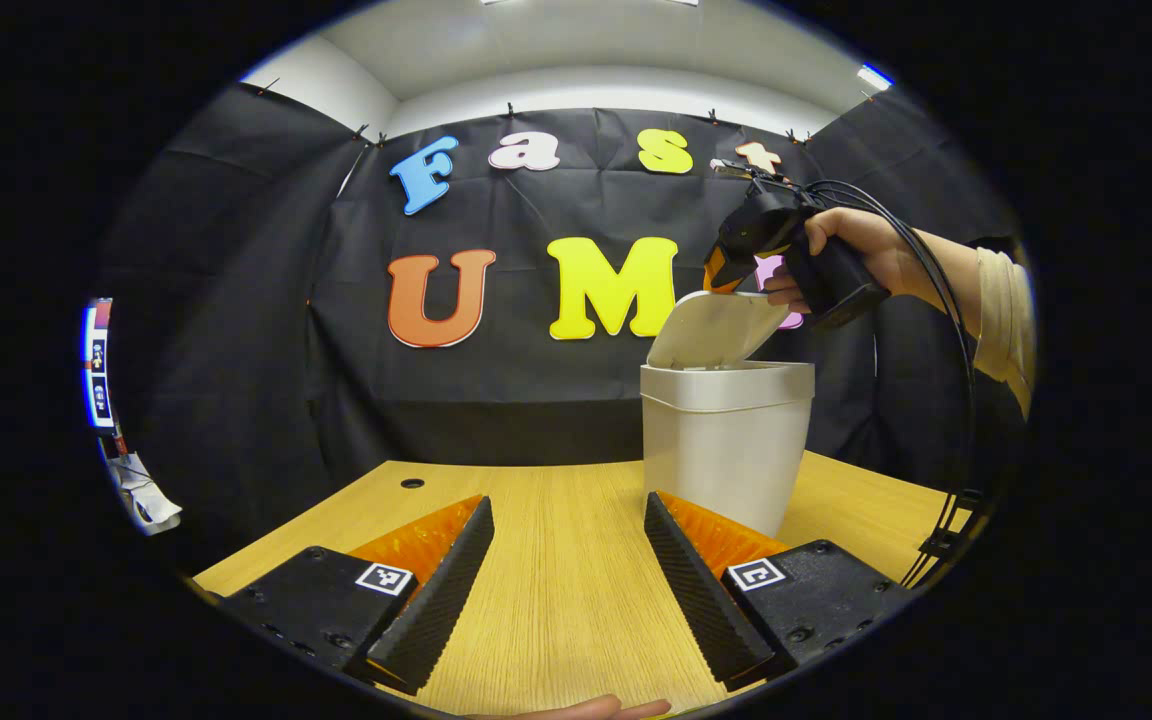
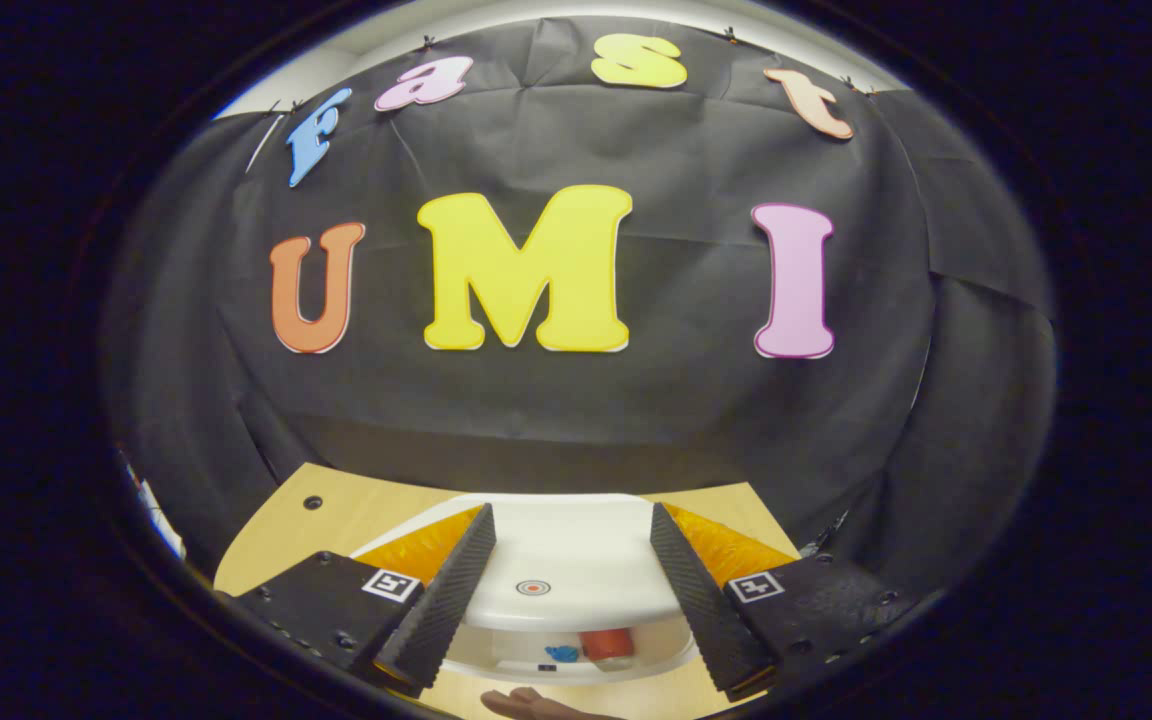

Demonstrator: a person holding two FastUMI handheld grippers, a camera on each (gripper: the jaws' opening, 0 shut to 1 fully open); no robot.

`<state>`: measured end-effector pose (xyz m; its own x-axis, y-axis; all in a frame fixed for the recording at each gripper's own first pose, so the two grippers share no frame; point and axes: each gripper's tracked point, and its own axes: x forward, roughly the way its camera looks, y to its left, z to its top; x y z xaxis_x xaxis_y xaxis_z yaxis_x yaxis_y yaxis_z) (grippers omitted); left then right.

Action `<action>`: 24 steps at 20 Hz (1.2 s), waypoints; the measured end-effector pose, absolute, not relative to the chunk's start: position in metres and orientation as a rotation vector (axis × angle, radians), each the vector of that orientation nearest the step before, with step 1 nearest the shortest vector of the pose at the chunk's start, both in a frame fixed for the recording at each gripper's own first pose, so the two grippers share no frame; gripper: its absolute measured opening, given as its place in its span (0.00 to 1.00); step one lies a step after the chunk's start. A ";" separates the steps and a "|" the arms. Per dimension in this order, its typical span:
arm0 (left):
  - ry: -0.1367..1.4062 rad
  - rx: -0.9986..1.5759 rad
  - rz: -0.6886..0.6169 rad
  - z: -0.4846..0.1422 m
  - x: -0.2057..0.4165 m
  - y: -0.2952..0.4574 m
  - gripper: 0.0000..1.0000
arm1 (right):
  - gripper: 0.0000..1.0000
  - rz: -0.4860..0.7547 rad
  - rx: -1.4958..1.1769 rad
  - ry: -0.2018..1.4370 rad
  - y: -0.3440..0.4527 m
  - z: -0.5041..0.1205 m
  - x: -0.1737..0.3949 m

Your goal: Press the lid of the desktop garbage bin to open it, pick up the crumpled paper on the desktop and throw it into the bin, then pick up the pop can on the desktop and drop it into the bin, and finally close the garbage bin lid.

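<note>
Item 1: pale wooden desktop, grain running front to back, with a small dark round hole near its far left corner.

Item 2: white plastic desktop garbage bin, tapered body, standing upright toward the far right part of the desktop. Its white hinged lid is tilted up and partly open, leaving a gap above the rim. In the right gripper view the lid lies just below the camera, bearing a small red ring mark near its front edge; under that edge the bin's opening shows a red cylindrical object, apparently the pop can, beside a small blue item that cannot be identified.

Item 3: left gripper, low over the near edge of the desktop, its 2 ribbed fingers spread wide with bare wood between them, holding nothing. The bin stands just beyond its right finger.

Item 4: right gripper, held in a hand with a cream sleeve, raised above the bin at the lid's upper edge. Its 2 fingers stand apart, straddling the lid from above, with nothing clamped. Black cables trail from it toward the right edge.
</note>
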<state>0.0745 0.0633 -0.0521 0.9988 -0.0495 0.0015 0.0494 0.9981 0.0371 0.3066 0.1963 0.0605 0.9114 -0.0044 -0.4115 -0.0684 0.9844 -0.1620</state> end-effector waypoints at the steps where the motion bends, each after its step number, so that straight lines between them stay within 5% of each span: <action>1: 0.005 0.034 -0.059 -0.054 0.075 0.060 0.98 | 0.98 0.038 -0.176 0.449 0.187 0.045 0.317; 24: 0.032 0.083 -0.020 -0.063 0.077 0.058 0.98 | 0.98 0.056 -0.173 0.434 0.180 0.005 0.292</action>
<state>0.0768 0.0584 -0.0630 0.9993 -0.0189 -0.0323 0.0216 0.9963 0.0829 0.2924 0.1798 0.0051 0.9058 0.0172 -0.4234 -0.0911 0.9837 -0.1548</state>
